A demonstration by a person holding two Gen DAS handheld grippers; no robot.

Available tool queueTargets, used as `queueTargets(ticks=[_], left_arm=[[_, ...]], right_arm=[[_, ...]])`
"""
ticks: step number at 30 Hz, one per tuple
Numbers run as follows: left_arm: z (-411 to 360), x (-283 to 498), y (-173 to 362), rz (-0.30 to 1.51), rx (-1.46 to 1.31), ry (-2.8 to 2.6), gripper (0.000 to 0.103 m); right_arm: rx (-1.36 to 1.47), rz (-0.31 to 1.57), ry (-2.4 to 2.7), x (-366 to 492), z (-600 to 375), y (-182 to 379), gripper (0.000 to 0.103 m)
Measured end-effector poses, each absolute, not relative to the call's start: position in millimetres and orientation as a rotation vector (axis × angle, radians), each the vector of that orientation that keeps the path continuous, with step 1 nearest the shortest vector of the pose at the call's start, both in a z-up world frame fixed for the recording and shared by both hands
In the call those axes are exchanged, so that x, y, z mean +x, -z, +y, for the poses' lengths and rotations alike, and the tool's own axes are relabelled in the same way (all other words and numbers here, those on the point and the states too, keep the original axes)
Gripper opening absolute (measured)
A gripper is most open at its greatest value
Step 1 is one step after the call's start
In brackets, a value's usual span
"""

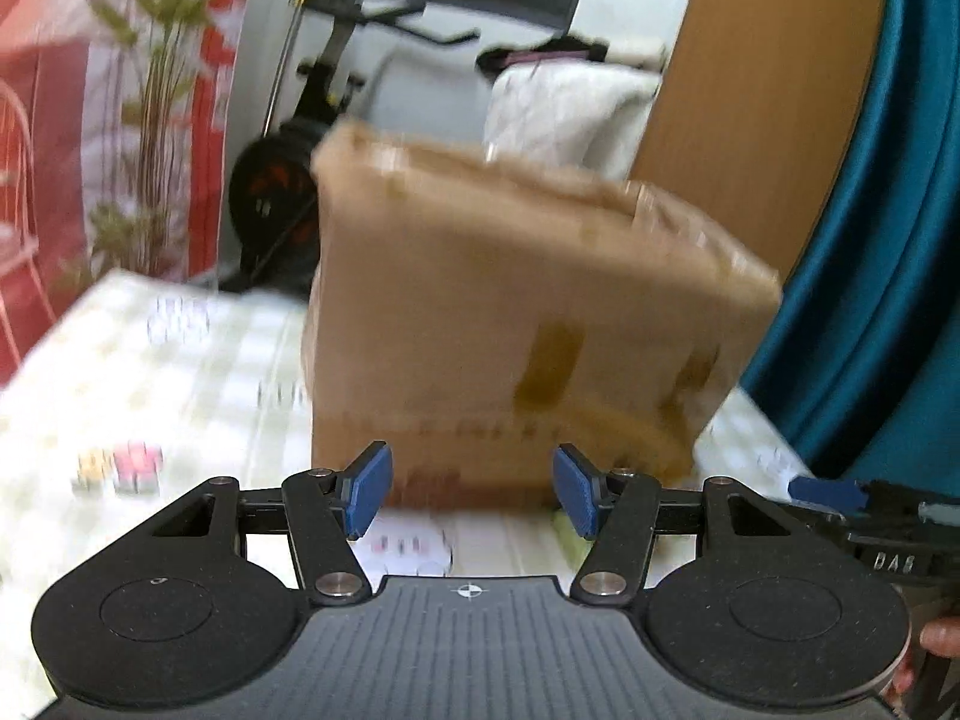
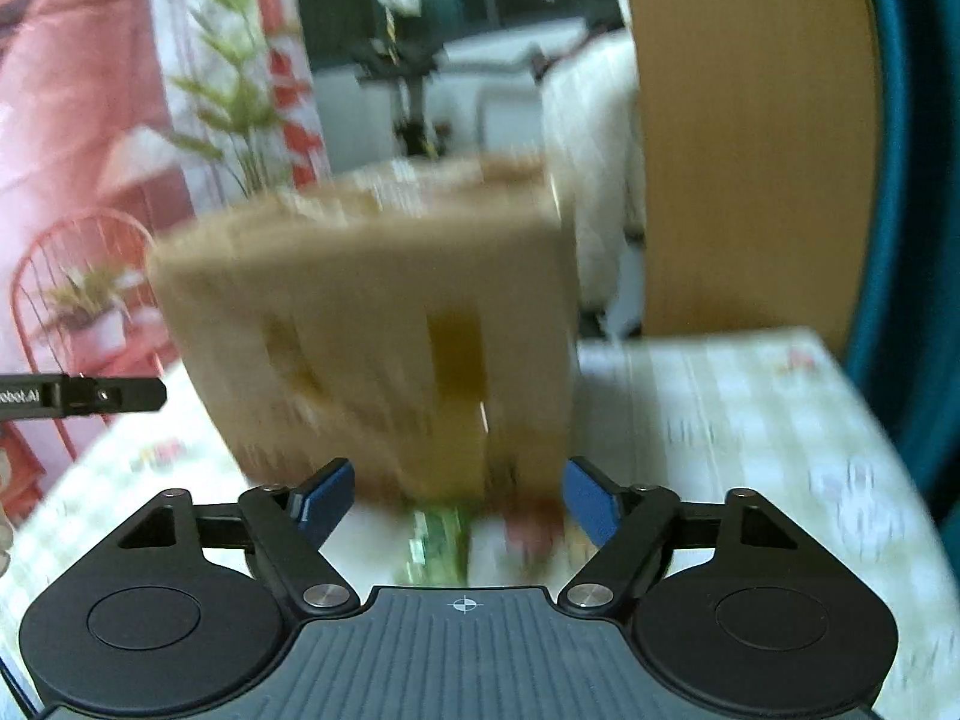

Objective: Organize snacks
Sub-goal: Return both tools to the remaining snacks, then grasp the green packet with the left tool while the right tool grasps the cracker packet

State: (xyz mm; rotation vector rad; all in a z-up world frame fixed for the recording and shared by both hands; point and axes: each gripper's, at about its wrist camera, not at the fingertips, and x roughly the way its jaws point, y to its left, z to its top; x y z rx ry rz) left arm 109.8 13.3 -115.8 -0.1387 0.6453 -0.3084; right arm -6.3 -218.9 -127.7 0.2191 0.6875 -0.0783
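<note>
A brown cardboard box (image 1: pixel 510 312) stands on the checked tablecloth (image 1: pixel 180 360), blurred by motion. My left gripper (image 1: pixel 473 495) faces its lower front side, blue pads apart with nothing between them. Small pink and yellow snack packets (image 1: pixel 126 465) lie to the left. In the right wrist view the same box (image 2: pixel 384 324) fills the middle. My right gripper (image 2: pixel 459 501) is open just short of it. A green snack packet (image 2: pixel 438 540) and a reddish one (image 2: pixel 531 531) lie on the cloth below its jaws, not gripped. Each gripper shows at the edge of the other's view.
A wooden panel (image 1: pixel 750 90) and teal fabric (image 1: pixel 870 270) rise at the right. Behind the table are an exercise bike (image 1: pixel 288 180), a plant (image 1: pixel 156 90) and a red wire chair (image 2: pixel 72 300). The tablecloth (image 2: pixel 750 420) stretches right of the box.
</note>
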Motion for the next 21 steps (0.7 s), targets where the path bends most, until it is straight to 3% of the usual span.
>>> queueTargets(ticks=[14,16,21], left_arm=[[10,105,154,0.741,-0.131,0.315,0.062],[8,105,157,0.747,-0.131,0.313,0.062],[5,107,162,0.767,-0.132,0.312,0.062]], right_arm=[[0.156,0.988,0.043,-28,-181,206,0.061],[0.141,0.994,0.049,-26,-180,210,0.05],[0.113,0.97,0.032,-18,-184,211,0.043]])
